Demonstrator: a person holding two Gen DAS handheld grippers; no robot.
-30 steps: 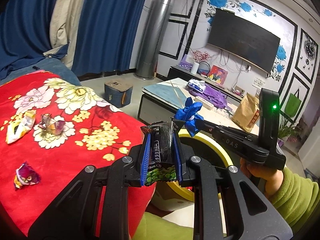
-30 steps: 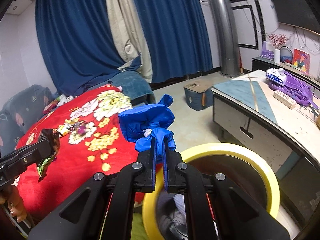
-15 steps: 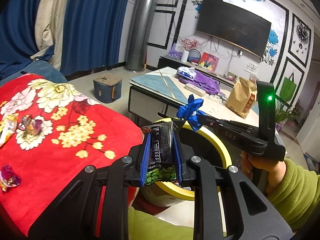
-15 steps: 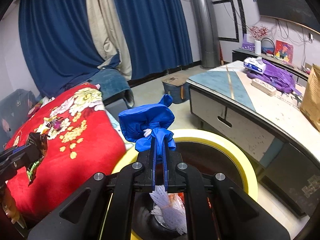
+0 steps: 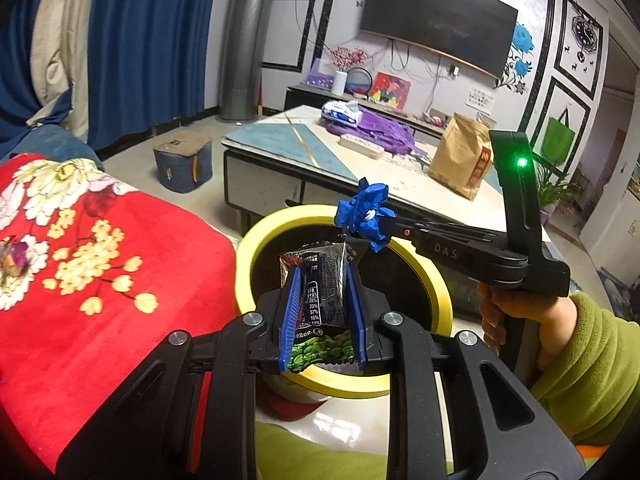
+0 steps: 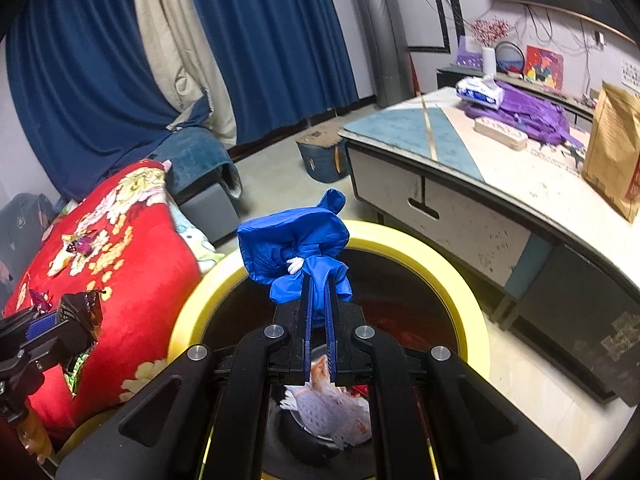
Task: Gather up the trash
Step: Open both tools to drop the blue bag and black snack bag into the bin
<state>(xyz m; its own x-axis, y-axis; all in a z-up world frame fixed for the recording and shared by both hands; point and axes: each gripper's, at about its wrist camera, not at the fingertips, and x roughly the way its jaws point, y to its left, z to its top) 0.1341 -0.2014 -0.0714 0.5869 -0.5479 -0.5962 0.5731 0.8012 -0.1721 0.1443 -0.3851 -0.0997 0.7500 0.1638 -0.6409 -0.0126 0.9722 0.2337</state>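
Observation:
My left gripper (image 5: 322, 280) is shut on a dark snack wrapper (image 5: 320, 292) with green print, held over the near rim of a yellow-rimmed trash bin (image 5: 256, 240). My right gripper (image 6: 319, 284) is shut on a crumpled blue glove (image 6: 292, 244) and hangs over the bin's (image 6: 476, 312) opening. In the left wrist view the glove (image 5: 366, 212) shows above the bin's far rim at the tip of the right gripper (image 5: 374, 226). White netting and other rubbish (image 6: 328, 408) lie at the bin's bottom. Several wrappers (image 6: 78, 242) rest on the red floral blanket (image 5: 100, 300).
A low table (image 6: 460, 184) with a purple bag (image 6: 528, 112) and a brown paper bag (image 5: 460, 160) stands just beyond the bin. A small blue box (image 5: 182, 162) sits on the floor. Blue curtains (image 6: 260, 40) hang behind. A green sleeve (image 5: 592, 368) holds the right gripper.
Both grippers have moved right and down from the blanket's edge to over the bin, still holding the wrapper and glove. The bin's inside now shows below the right gripper.

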